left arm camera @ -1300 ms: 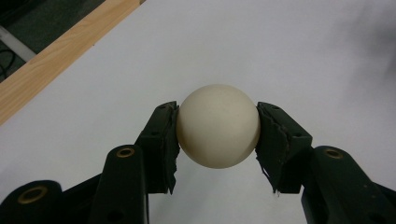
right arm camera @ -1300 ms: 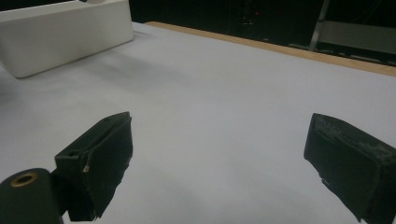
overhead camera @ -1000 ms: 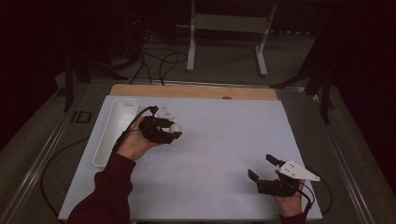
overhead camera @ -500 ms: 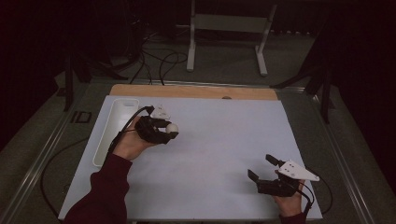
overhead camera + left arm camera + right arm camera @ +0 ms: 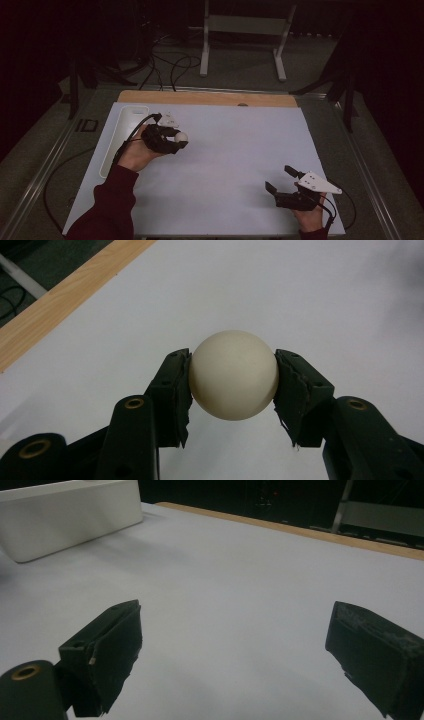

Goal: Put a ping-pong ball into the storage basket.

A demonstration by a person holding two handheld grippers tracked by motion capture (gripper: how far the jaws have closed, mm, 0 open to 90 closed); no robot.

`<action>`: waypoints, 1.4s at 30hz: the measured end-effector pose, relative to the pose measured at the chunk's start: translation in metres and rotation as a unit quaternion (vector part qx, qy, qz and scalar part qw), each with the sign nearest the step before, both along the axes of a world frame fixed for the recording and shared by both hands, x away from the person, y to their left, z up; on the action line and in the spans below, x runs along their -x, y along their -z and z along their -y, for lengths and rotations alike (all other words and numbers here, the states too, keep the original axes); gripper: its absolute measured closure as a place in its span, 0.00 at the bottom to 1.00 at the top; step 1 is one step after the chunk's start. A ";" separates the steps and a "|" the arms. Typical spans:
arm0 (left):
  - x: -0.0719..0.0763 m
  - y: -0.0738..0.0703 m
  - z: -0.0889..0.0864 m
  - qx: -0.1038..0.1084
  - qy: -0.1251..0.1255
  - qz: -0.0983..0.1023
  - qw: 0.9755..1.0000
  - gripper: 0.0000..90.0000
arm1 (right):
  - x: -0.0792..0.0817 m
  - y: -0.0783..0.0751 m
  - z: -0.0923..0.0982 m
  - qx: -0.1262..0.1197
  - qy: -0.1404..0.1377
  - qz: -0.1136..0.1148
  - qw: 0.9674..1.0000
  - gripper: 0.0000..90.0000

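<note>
A cream-white ball (image 5: 233, 374) sits clamped between the two black jaws of my left gripper (image 5: 233, 385), held just above the white table mat. From above, the ball (image 5: 181, 136) shows at the tip of the left gripper (image 5: 179, 140), to the right of the white tray (image 5: 126, 125). My right gripper (image 5: 281, 180) rests near the mat's front right corner, jaws wide apart. In the right gripper view, bare mat lies between its pads (image 5: 112, 650).
A long white tray (image 5: 70, 515) lies along the left side of the mat. A wooden strip (image 5: 210, 98) borders the far edge. Beyond the table stand a metal frame (image 5: 242, 35) and loose cables (image 5: 170, 62) on the floor.
The left gripper has shifted slightly toward the person and a little left with the ball still in it. The right gripper has stayed put.
</note>
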State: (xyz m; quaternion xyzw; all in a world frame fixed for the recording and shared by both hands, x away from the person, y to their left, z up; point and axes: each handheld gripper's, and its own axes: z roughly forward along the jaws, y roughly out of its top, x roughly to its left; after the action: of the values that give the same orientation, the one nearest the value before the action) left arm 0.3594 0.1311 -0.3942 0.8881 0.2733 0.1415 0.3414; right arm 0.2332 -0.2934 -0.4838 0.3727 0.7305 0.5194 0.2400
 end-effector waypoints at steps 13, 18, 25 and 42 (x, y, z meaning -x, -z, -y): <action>0.000 0.000 -0.007 0.001 -0.005 0.001 1.000 0.57 | 0.000 0.000 0.000 -0.001 0.001 0.000 1.000 0.09; 0.000 0.000 -0.009 0.001 -0.005 0.000 1.000 0.57 | 0.000 0.000 0.000 0.000 0.000 -0.001 1.000 0.09; 0.001 -0.001 -0.016 -0.001 -0.011 0.001 1.000 0.57 | 0.000 0.001 0.001 -0.001 0.001 -0.001 1.000 0.09; 0.002 -0.002 -0.027 -0.004 -0.021 0.002 1.000 0.57 | 0.001 0.001 0.002 0.000 0.004 -0.002 1.000 0.09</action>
State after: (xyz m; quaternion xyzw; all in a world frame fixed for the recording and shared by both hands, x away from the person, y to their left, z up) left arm 0.3577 0.1580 -0.3925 0.8834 0.2906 0.1512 0.3350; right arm 0.2325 -0.2950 -0.4846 0.3769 0.7295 0.5175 0.2407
